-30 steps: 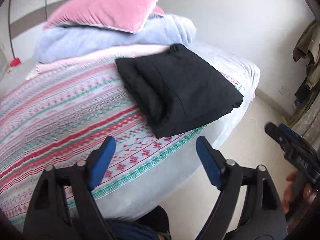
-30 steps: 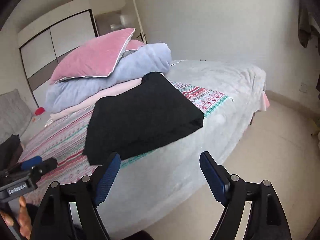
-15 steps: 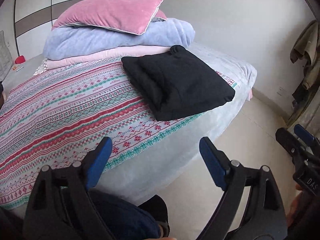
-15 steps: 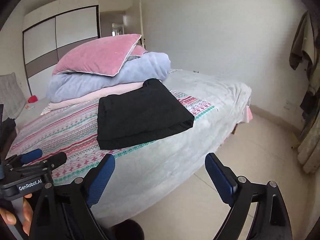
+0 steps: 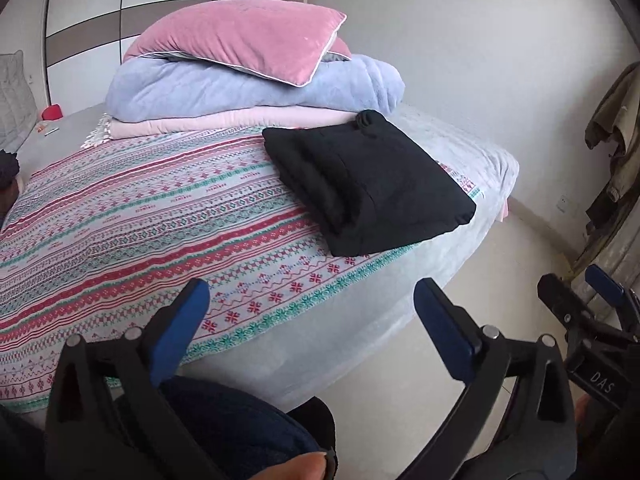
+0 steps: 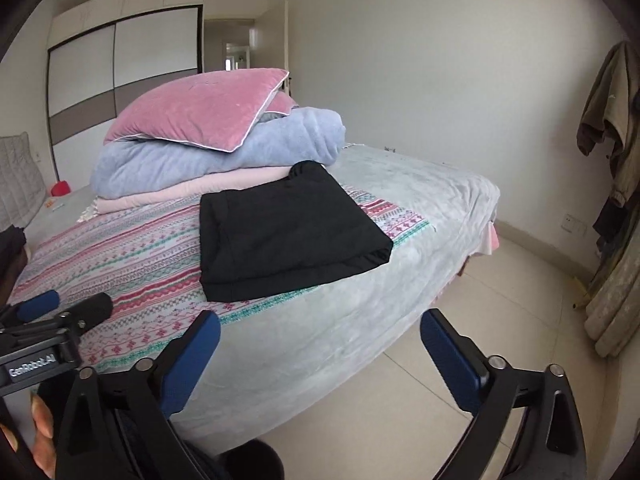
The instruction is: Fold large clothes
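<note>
Both tools wide apart and empty, the folded black garment resting on the bed

Nearest, the left tool [image 5: 308, 320] and the right tool [image 6: 320, 344] are opening, nothing between the blue pads, both held off the bed's edge. Beyond them the folded black garment [image 6: 288, 228] lies flat on the patterned bedspread [image 5: 132, 216], touching the pink blanket of the stack under the pink pillow [image 5: 244, 36]. The fold seems finished; to do this step well, I think, draw the tools away level without touching the garment's near corner.
</note>
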{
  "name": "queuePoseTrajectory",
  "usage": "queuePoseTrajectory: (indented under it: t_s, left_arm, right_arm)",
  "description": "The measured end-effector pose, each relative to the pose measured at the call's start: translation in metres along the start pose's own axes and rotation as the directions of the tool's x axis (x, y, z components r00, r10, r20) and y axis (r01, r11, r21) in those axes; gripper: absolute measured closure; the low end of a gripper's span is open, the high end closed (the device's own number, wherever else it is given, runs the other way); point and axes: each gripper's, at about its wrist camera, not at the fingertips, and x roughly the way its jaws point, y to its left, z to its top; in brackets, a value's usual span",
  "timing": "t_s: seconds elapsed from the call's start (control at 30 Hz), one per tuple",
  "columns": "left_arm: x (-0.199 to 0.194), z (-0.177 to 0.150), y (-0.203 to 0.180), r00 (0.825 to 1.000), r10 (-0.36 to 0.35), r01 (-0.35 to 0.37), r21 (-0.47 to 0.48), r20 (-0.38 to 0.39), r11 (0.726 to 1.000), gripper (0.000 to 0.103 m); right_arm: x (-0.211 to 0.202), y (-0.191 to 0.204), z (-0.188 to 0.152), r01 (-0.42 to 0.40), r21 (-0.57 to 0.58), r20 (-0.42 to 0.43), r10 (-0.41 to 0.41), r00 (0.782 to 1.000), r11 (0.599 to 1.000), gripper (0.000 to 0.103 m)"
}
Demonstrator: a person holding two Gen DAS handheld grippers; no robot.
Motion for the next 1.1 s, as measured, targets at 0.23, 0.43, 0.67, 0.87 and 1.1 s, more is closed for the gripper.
queuePoseTrajectory:
  t_s: [0.23,0.43,0.67,0.87,1.1]
  left_arm:
    - [-0.002,0.003,0.004,1.0,-0.025,0.025,0.004,-0.003,1.0,0.001]
    - [0.0,0.005,0.004,1.0,-0.017,0.017,0.018,-0.005,1.0,0.001]
    - [0.002,0.006,0.008,1.0,-0.025,0.025,0.008,-0.004,1.0,0.001]
    - [0.002,0.006,0.009,0.999,-0.034,0.034,0.009,-0.004,0.999,0.001]
    - [0.003,0.006,0.009,0.999,-0.046,0.046,0.008,-0.006,0.999,0.001]
  right_arm:
    - [-0.001,-0.005,0.005,0.027,0.066,0.025,-0.029,0.999,0.997,0.0]
    - [0.004,-0.003,0.004,0.037,0.082,0.007,-0.038,0.999,0.996,0.0]
    - [0.007,0.005,0.004,0.04,0.058,0.004,-0.041,0.999,0.997,0.0]
    - [0.011,0.008,0.002,0.046,0.037,-0.009,-0.046,0.999,0.998,0.0]
    - [0.013,0.008,0.002,0.06,0.034,-0.013,-0.059,0.998,0.998,0.0]
